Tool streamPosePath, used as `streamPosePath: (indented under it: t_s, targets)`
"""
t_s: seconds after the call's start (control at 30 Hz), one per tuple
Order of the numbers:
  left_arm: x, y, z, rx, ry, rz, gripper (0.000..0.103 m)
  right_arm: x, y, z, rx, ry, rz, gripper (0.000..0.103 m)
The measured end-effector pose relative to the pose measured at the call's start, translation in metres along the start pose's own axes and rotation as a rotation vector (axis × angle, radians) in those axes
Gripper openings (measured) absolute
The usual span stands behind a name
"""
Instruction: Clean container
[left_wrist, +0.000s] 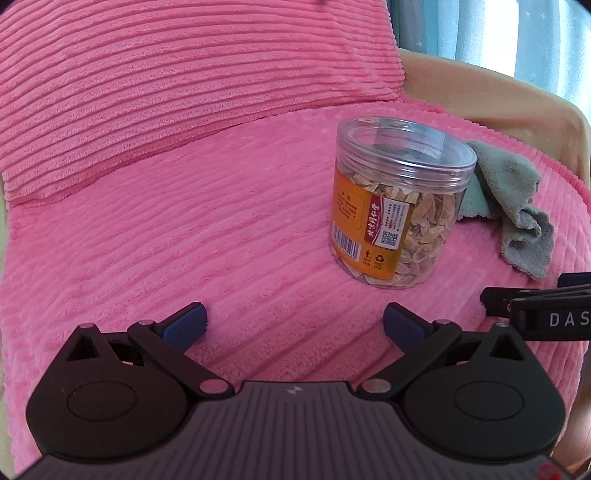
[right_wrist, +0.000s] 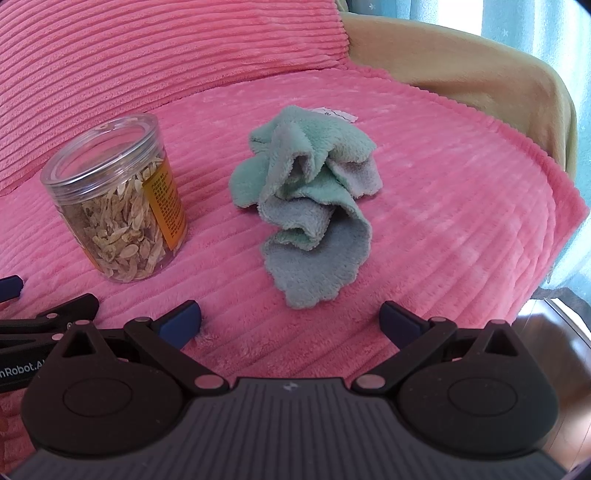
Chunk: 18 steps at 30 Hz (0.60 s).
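A clear plastic jar (left_wrist: 399, 199) with an orange label and dried flakes inside stands upright on the pink corduroy cushion (left_wrist: 184, 229); its clear lid is on. It also shows at the left in the right wrist view, as the jar (right_wrist: 118, 199). A crumpled green and grey cloth (right_wrist: 314, 206) lies just right of it, partly hidden behind the jar as the cloth (left_wrist: 517, 199). My left gripper (left_wrist: 293, 325) is open, short of the jar and a little left of it. Facing the cloth, my right gripper (right_wrist: 290, 321) is open with nothing between its fingers.
A pink ribbed back cushion (left_wrist: 166, 81) rises behind the seat. A tan armrest (right_wrist: 480, 66) curves around the right side, with blue curtains (right_wrist: 535, 22) beyond. The seat's right edge drops to a wooden floor (right_wrist: 554, 350). A small white tag (right_wrist: 338, 114) lies behind the cloth.
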<state>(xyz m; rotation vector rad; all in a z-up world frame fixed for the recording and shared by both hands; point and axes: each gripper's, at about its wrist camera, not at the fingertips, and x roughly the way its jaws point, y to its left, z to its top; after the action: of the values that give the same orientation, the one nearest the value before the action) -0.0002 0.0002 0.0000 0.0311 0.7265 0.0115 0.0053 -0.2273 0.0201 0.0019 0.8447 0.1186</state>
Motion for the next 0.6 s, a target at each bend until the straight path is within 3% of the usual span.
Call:
streamPosePath:
  t_s: [0.6]
  targets:
    - [-0.003, -0.008, -0.001, 0.029, 0.001, 0.018, 0.102, 0.001, 0.006, 0.000, 0.003, 0.001, 0.006, 0.102]
